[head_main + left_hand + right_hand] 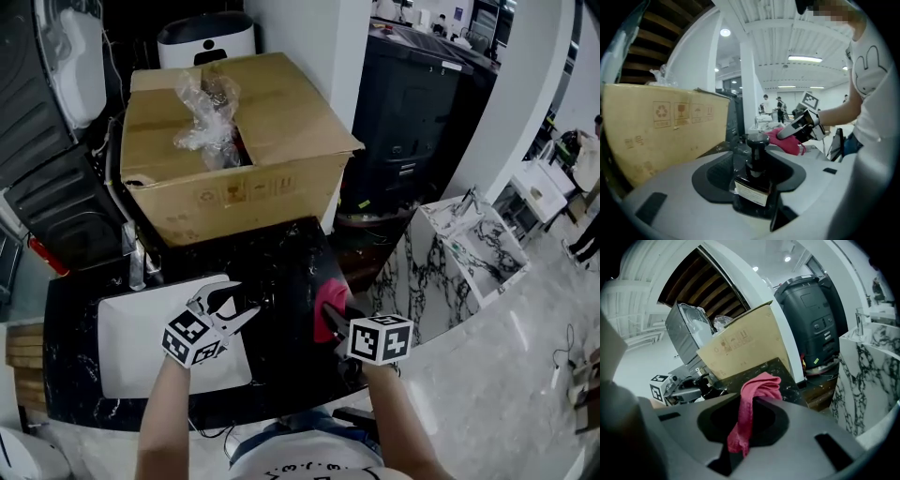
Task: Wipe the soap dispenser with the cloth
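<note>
A dark soap dispenser (pixel 753 174) with a black pump top stands upright on the black counter (pixel 291 262), between the jaws of my left gripper (pixel 246 306). Those jaws are spread wide and the pads do not press on the bottle. In the head view the bottle hardly shows against the dark counter. My right gripper (pixel 330 323) is a little to the right of it, shut on a bunched pink cloth (pixel 328 296). The cloth (pixel 752 399) hangs from between the right jaws. In the left gripper view the cloth (pixel 785 140) sits just behind the pump.
A big cardboard box (pixel 234 141) with crumpled plastic wrap on top stands at the back of the counter. A white sink basin (pixel 131 356) with a tap (pixel 138 267) lies at my left. A marbled wall (pixel 450 253) drops off at the right.
</note>
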Demonstrator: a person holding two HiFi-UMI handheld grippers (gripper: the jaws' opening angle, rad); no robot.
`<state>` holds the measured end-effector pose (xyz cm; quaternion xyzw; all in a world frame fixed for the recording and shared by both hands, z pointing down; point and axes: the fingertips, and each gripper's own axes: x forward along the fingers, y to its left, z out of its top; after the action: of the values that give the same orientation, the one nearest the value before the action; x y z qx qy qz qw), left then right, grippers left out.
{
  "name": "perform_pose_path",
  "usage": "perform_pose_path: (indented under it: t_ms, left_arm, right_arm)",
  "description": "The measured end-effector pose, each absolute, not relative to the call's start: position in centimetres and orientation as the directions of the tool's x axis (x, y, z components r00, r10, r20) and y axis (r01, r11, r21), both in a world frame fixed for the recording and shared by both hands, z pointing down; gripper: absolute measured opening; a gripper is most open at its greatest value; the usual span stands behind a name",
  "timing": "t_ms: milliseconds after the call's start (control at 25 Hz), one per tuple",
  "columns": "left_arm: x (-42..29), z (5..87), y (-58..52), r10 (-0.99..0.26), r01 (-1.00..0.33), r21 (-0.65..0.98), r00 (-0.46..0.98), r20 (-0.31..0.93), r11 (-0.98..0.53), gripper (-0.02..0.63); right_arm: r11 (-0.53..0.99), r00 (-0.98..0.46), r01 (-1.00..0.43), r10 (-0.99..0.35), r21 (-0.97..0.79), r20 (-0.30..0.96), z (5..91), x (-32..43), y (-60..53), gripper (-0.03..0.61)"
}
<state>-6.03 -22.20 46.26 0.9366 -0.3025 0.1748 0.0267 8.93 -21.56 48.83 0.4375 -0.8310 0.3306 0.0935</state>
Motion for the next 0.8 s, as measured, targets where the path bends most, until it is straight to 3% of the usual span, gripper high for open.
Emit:
perform_pose_path:
  t_ms: [320, 480, 560, 640, 800]
  left_arm:
    - [-5.4, 46.6, -21.8, -0.849, -0.875, 0.144, 0.484, 0.213, -0.463, 0.218]
    - [-5.5, 46.2, -23.0, -0.890, -0.915, 0.147, 0.400, 0.217, -0.376, 0.216]
    - [-5.3, 45.8, -23.1, -0.899, -0.926, 0.094, 0.378, 0.222, -0.366, 0.130]
    - [-5.3, 45.8, -23.0, -0.896, -0.925, 0.077, 0.380, 0.229, -0.373, 0.115]
    - [-7.0, 45.5, -23.0, -0.892, -0.893, 0.268, 0.415, 0.181, -0.361, 0.115]
  right_arm:
    - [0.421, -0.626, -0.768, -0.656, -0.483, 0.423, 48.3, 6.7, -22.7, 0.051]
    - [0.418, -0.626, -0.767, -0.653, -0.487, 0.426, 48.5, 6.3, -22.7, 0.051]
    - [0.416, -0.625, -0.768, -0.651, -0.487, 0.431, 48.7, 6.1, -22.6, 0.051]
    - [0.416, -0.626, -0.768, -0.648, -0.487, 0.434, 48.8, 6.0, -22.4, 0.051]
    - [0.422, -0.631, -0.764, -0.648, -0.488, 0.428, 48.6, 5.6, -22.3, 0.051]
